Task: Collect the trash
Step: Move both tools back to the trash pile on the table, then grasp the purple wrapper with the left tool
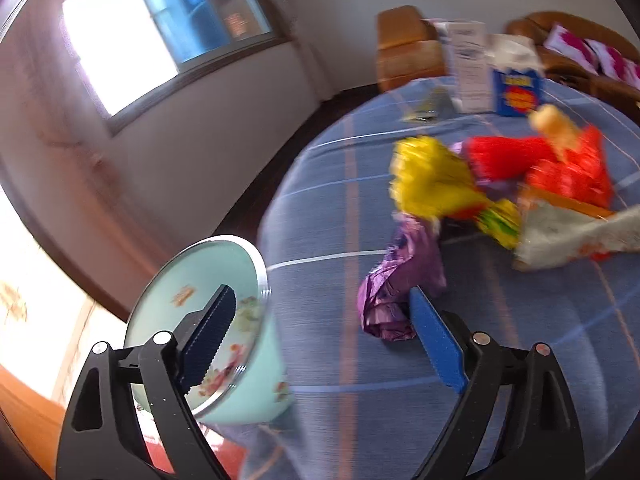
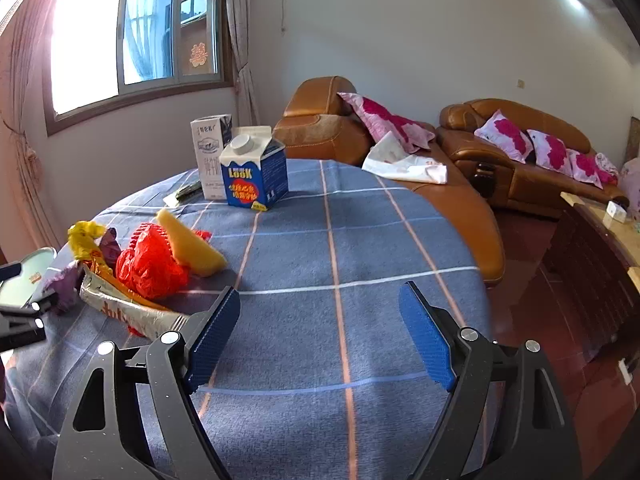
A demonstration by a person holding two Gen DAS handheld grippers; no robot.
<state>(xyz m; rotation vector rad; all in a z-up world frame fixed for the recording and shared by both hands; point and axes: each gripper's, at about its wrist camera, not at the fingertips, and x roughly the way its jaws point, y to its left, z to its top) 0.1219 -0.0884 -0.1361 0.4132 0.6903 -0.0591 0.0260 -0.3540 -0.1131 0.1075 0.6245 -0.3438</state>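
A pile of trash lies on the round table with a blue checked cloth (image 2: 360,240): a yellow wrapper (image 1: 432,178), a red crumpled bag (image 1: 560,168), a crumpled purple wrapper (image 1: 400,288), a white wrapper (image 1: 568,236) and a yellow sponge wedge (image 2: 192,246). My left gripper (image 1: 320,316) is open, just short of the purple wrapper, with a pale green enamel basin (image 1: 208,320) behind its left finger. My right gripper (image 2: 320,336) is open and empty over bare cloth, to the right of the pile (image 2: 148,268). The left gripper shows at the right wrist view's left edge (image 2: 20,312).
A blue carton (image 2: 256,172) and a white carton (image 2: 212,156) stand at the table's far side, with a flat dark packet (image 2: 184,192) beside them. Brown leather sofas (image 2: 520,152) with pink cushions stand behind. A dark cabinet (image 2: 592,264) is at the right.
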